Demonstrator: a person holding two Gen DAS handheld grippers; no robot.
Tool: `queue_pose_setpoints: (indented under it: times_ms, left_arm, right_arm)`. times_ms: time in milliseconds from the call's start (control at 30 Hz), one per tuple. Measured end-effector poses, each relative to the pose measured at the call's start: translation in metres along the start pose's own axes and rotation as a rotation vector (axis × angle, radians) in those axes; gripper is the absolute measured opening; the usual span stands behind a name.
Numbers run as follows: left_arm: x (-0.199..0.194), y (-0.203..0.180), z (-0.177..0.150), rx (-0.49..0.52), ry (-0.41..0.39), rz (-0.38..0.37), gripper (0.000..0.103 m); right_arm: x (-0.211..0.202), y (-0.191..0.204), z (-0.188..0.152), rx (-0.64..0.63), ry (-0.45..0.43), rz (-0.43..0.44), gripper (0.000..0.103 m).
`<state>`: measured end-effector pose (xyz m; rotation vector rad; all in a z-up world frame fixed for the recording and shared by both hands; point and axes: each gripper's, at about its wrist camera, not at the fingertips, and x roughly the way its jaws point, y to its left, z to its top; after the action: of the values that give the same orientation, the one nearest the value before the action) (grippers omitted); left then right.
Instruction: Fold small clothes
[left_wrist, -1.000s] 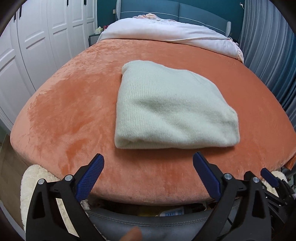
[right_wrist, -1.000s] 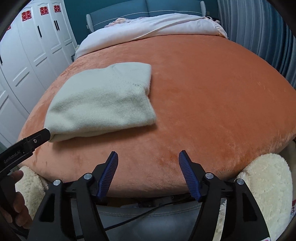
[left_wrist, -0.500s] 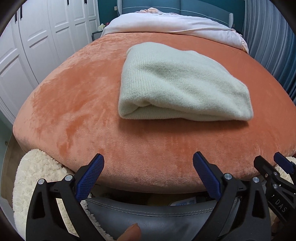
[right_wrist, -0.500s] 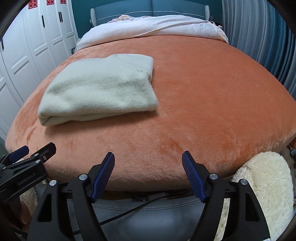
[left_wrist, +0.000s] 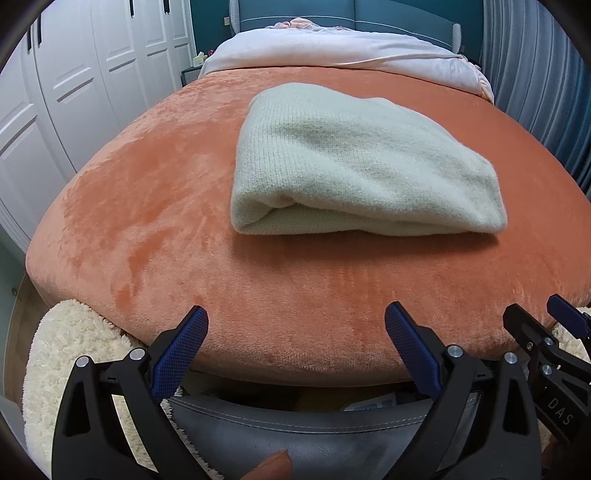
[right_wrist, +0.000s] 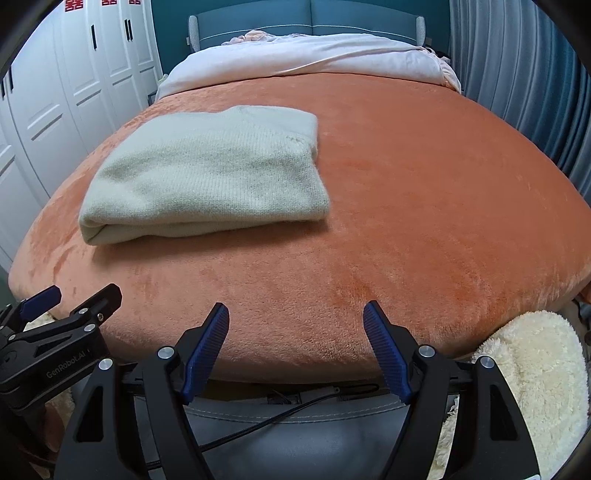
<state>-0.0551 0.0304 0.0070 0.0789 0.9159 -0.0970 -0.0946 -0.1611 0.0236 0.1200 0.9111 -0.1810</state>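
A pale green knitted sweater (left_wrist: 354, 162) lies folded into a thick rectangle on the orange plush bedspread (left_wrist: 155, 206); in the right wrist view the sweater (right_wrist: 207, 173) sits left of centre. My left gripper (left_wrist: 295, 325) is open and empty, low at the foot edge of the bed, well short of the sweater. My right gripper (right_wrist: 295, 321) is also open with nothing between its blue pads (right_wrist: 384, 350), at the same edge and to the right of the sweater. Each gripper shows at the side of the other's view.
A white duvet (left_wrist: 332, 48) and a teal headboard (right_wrist: 303, 18) lie at the far end. White wardrobe doors (left_wrist: 74, 81) line the left, grey curtains (right_wrist: 517, 74) the right. Cream fluffy rugs (right_wrist: 532, 369) and a grey padded bench edge (left_wrist: 295, 424) lie below the grippers.
Both grippers have sunk toward the foot edge of the bed, so the sweater now looks flatter and farther up the frame. The sweater itself has not moved.
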Motion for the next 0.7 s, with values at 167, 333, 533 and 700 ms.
queue_pose_setpoints:
  times_ms: [167, 333, 533, 700]
  left_arm:
    - [-0.001, -0.002, 0.000, 0.003, -0.001, 0.004, 0.094]
    - [-0.002, -0.005, -0.001, 0.020, -0.006, 0.017, 0.094]
    - [-0.004, -0.007, -0.002, 0.031, -0.013, 0.021, 0.094]
    - [-0.005, -0.012, -0.003, 0.053, -0.017, 0.027, 0.094]
  right_arm:
    - [-0.001, -0.003, 0.000, 0.005, -0.003, 0.000, 0.073]
    - [-0.001, -0.005, 0.001, 0.003, -0.002, 0.001, 0.073]
    - [-0.001, -0.002, 0.000, -0.002, -0.003, 0.004, 0.073]
    - [0.000, -0.002, 0.000, 0.005, 0.004, 0.009, 0.073]
